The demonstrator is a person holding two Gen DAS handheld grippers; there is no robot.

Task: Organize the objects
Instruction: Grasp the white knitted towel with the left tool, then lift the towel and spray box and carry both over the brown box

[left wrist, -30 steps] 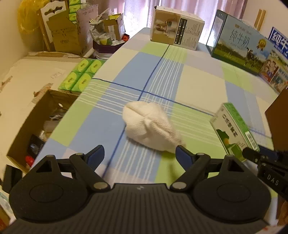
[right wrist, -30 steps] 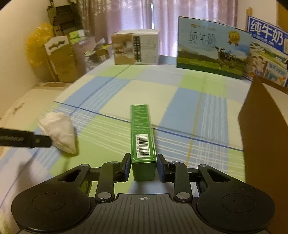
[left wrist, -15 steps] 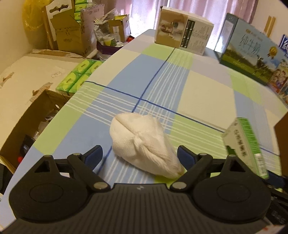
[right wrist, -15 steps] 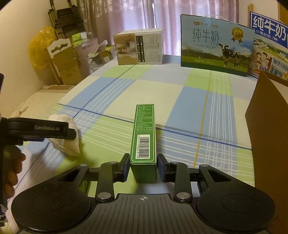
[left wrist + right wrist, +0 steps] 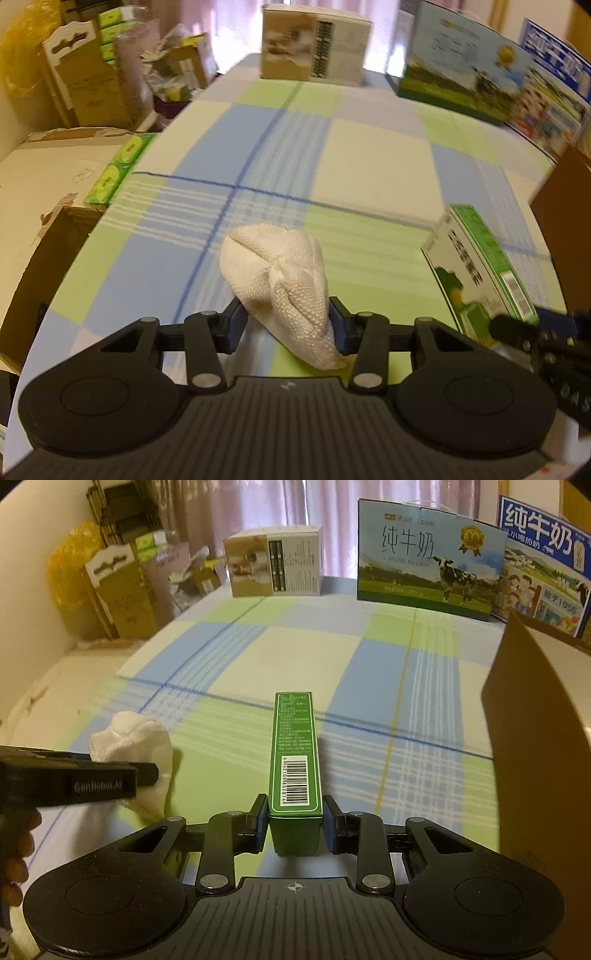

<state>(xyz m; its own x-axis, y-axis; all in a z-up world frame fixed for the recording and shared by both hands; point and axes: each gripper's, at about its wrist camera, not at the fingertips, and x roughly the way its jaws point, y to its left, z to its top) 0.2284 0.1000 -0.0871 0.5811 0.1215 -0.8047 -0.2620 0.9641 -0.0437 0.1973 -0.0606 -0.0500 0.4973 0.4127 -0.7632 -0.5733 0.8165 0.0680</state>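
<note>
A crumpled white cloth (image 5: 280, 284) lies on the checked tablecloth. My left gripper (image 5: 287, 325) has closed on its near end, both pads touching it. The cloth also shows in the right wrist view (image 5: 133, 746), with the left gripper (image 5: 146, 773) across it. My right gripper (image 5: 294, 825) is shut on a long green carton (image 5: 294, 764) with a barcode on top, held just above the table. The carton also shows in the left wrist view (image 5: 476, 273), at the right.
A brown cardboard box (image 5: 535, 760) stands close on the right. Milk cartons (image 5: 428, 554) and a beige box (image 5: 275, 566) line the table's far edge. Left of the table lie an open cardboard box (image 5: 33, 273), green packs (image 5: 118, 170) and stacked clutter.
My left gripper moved forward over the cloth and its jaws closed from wide open onto it. My right gripper kept hold of the green carton, nearly still.
</note>
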